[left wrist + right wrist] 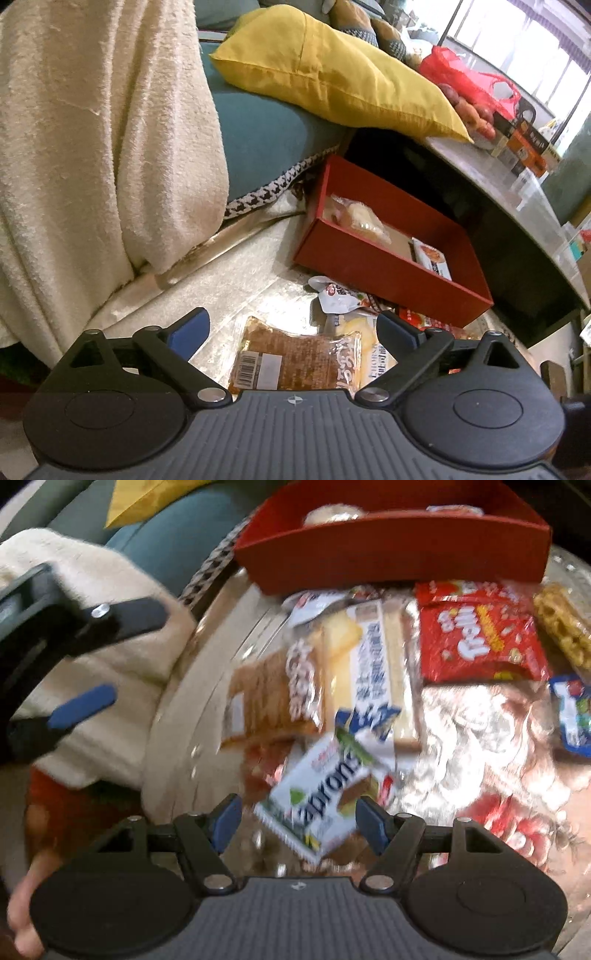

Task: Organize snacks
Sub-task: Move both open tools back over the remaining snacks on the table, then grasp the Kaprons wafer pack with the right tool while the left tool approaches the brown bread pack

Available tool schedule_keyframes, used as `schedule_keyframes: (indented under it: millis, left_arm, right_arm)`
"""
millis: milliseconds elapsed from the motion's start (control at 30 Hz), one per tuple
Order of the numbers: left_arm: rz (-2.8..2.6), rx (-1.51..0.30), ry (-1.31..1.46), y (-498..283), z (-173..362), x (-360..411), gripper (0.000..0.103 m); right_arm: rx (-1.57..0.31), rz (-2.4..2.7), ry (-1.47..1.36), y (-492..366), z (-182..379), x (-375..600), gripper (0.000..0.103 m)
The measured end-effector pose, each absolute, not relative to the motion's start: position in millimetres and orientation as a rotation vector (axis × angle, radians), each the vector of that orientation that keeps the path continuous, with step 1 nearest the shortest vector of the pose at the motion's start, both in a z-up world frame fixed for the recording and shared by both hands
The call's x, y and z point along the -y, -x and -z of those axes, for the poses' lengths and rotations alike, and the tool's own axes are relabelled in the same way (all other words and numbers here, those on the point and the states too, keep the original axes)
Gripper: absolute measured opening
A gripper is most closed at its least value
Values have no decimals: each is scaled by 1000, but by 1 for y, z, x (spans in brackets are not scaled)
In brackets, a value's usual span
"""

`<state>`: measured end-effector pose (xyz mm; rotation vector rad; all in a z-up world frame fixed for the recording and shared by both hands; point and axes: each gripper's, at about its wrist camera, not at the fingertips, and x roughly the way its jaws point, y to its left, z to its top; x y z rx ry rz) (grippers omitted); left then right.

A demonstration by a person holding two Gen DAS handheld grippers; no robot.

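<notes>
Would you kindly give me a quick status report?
Left gripper open, empty. Right gripper open over white wafer packet. Red box holds two snacks. Nothing blocking.

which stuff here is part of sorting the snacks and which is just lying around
Part of the job:
- red box
- brown cake pack
- white wafer pack
- red candy bag
- long white snack pack

Just lying about:
- yellow pillow
- cream blanket
- red plastic bag

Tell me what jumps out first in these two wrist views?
The red box beside the teal cushion, already holding two wrapped snacks. Before it, loose snacks litter the shiny tabletop, notably a red candy bag. The right gripper hangs open over a white-and-green wafer pack.
</notes>
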<state>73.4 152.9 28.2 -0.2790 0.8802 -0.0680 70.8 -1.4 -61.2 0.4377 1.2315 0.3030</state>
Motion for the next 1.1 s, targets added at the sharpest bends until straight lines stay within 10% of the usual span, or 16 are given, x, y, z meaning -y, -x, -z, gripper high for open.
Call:
schedule_keyframes:
  millis: [867, 967, 1100]
  left_arm:
    - [106, -806, 355, -58, -46, -177, 102]
    - [103, -801, 368, -57, -48, -180, 102]
    - [108, -795, 371, -56, -49, -181, 103]
  right_arm:
    - [-1242, -119, -365, -73, 67, -35, 74]
    - [-1232, -162, -167, -71, 71, -44, 66]
    - [-1290, -258, -2, -66, 77, -25, 30]
